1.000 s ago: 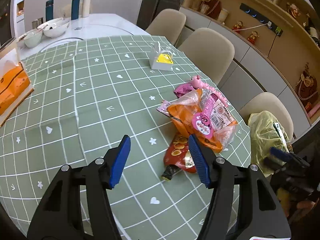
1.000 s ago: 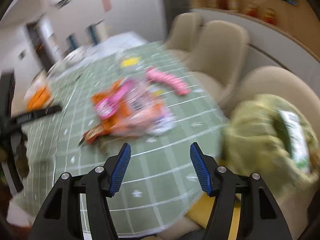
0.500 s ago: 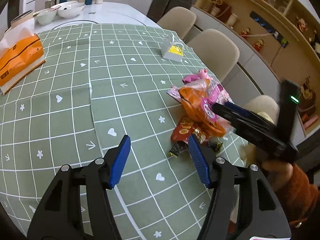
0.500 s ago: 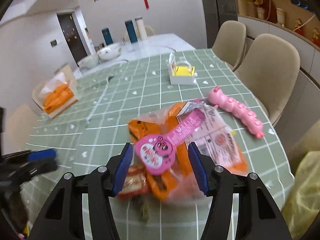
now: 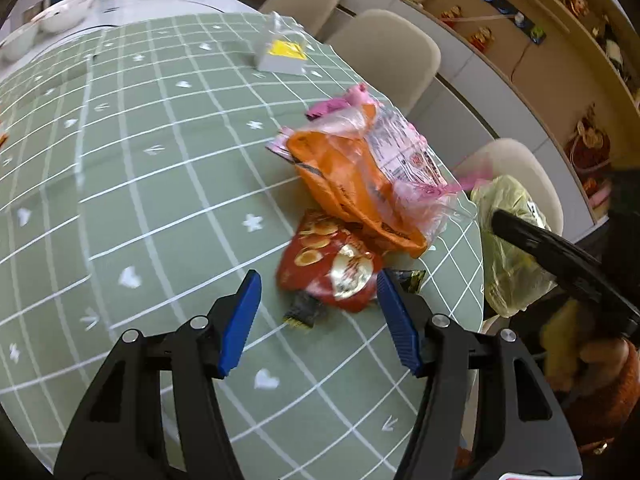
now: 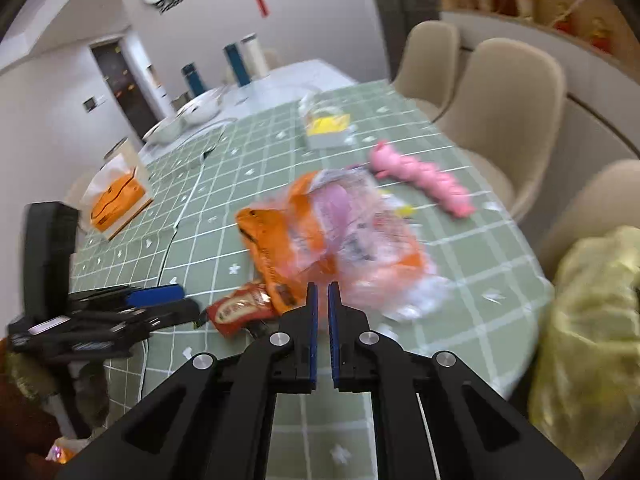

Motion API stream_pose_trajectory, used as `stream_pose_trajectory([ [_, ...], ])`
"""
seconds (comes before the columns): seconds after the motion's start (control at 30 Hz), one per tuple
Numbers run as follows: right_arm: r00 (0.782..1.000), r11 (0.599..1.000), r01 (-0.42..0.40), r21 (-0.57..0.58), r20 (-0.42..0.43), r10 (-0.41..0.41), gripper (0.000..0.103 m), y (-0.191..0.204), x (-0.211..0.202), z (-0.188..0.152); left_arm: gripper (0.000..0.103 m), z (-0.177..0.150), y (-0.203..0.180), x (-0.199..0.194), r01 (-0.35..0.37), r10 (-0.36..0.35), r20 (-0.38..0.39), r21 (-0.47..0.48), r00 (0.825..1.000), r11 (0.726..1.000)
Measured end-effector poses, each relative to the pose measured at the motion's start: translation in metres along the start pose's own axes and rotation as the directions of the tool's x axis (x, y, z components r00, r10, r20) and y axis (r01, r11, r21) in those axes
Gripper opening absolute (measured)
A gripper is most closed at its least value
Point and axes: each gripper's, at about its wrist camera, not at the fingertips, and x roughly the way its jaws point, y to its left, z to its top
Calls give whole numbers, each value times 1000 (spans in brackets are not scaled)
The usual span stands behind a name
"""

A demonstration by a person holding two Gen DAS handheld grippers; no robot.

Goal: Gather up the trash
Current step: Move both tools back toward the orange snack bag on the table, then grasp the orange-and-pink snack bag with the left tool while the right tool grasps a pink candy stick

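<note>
Left gripper point(image 5: 318, 312) was spread wide, blue ribbed pads point(image 5: 240, 322) apart, nothing between them, hovering over the green grid tablecloth point(image 5: 132, 184). Just ahead of it lay a glossy red snack wrapper point(image 5: 328, 266), crinkled and flat, with a small dark wrapper point(image 5: 302, 312) poking out beneath. Behind and overlapping the red one sat a puffy orange-and-clear plastic bag point(image 5: 360, 176) with printed label and a pink piece inside.

Right gripper point(image 6: 320, 304) had its pads nearly pressed together, a thin slit left; cannot tell for certain whether it pinched the near edge of the orange-and-clear bag point(image 6: 332, 236), since that view was motion-blurred. A soft yellow-green trash bag point(image 6: 588, 340) hung off the table edge at right. A pink segmented toy point(image 6: 424, 182) and a small box with yellow top point(image 6: 326, 130) lay further back; an orange tissue pack point(image 6: 116, 200) sat at far left.

Versus 0.5 s ago: right pads went from spread around the bag to almost shut, and the bag looked dragged and rumpled. Left gripper moved closer to the red wrapper, same wide opening.
</note>
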Motion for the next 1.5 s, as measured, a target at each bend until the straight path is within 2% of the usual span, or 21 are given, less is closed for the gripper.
stream_pose_trajectory([
  [0.07, 1000, 999, 15, 37, 6, -15, 7, -11, -12, -7, 57, 5, -5, 8, 10, -9, -7, 14, 1000, 1000],
  [0.17, 999, 997, 45, 60, 1, -45, 7, -20, -20, -21, 57, 14, -11, 24, -17, 18, -23, 44, 1000, 999],
  [0.23, 1000, 998, 28, 57, 5, -28, 7, -20, -23, -25, 55, 17, -13, 34, -37, 40, -46, 59, 998, 998],
  [0.3, 999, 1000, 11, 28, 35, -12, 8, -16, -27, -26, 41, 18, -14, 40, -47, 52, -67, 64, 996, 997],
  [0.33, 999, 1000, 15, 6, 46, -15, 9, -13, -27, -24, 37, 17, -14, 40, -51, 55, -69, 65, 996, 997],
  [0.4, 998, 997, 32, -64, 53, -29, 29, -3, -25, -17, 36, 15, -12, 37, -51, 56, -67, 63, 996, 997],
  [0.43, 998, 995, 25, -95, 52, -20, 43, 1, -23, -14, 36, 13, -10, 35, -50, 53, -67, 56, 996, 997],
  [0.47, 999, 992, 13, -127, 51, -7, 44, 4, -20, -9, 36, 11, -8, 32, -47, 50, -66, 49, 997, 998],
  [0.6, 1000, 964, -25, -265, 12, 29, 44, 20, 6, 18, 38, 3, 1, 17, -37, 38, -53, 22, 998, 999],
  [0.7, 993, 955, -104, -277, -89, 82, 44, 23, 42, 37, 42, 0, 9, 4, -37, 37, -37, -4, 999, 999],
  [0.73, 991, 956, -106, -273, -110, 78, 44, 22, 54, 40, 42, -1, 12, 0, -40, 40, -31, -15, 999, 999],
  [0.87, 968, 946, -165, -280, -231, 100, 44, 24, 87, 38, 44, 0, 27, -18, -63, 63, 6, -57, 998, 996],
  [0.93, 963, 936, -162, -312, -255, 82, 44, 27, 95, 31, 44, 1, 36, -24, -65, 67, 20, -84, 998, 994],
  [1.0, 972, 931, -123, -344, -230, 43, 44, 30, 95, 25, 45, 2, 43, -25, -69, 72, 25, -105, 997, 992],
  [1.07, 978, 937, -105, -334, -206, 36, 28, 30, 90, 25, 45, 3, 48, -22, -70, 73, 22, -124, 997, 990],
  [1.13, 985, 946, -91, -311, -170, 39, 20, 28, 80, 27, 45, 5, 49, -18, -59, 62, 15, -136, 998, 989],
  [1.4, 996, 975, -47, -215, -82, 30, 19, 15, 33, 22, 45, 16, 30, -2, 5, -4, 14, -93, 1000, 996],
  [1.5, 999, 987, -8, -162, -38, 2, 19, 8, 11, 12, 47, 28, 18, 0, -15, 18, 52, -69, 998, 997],
])
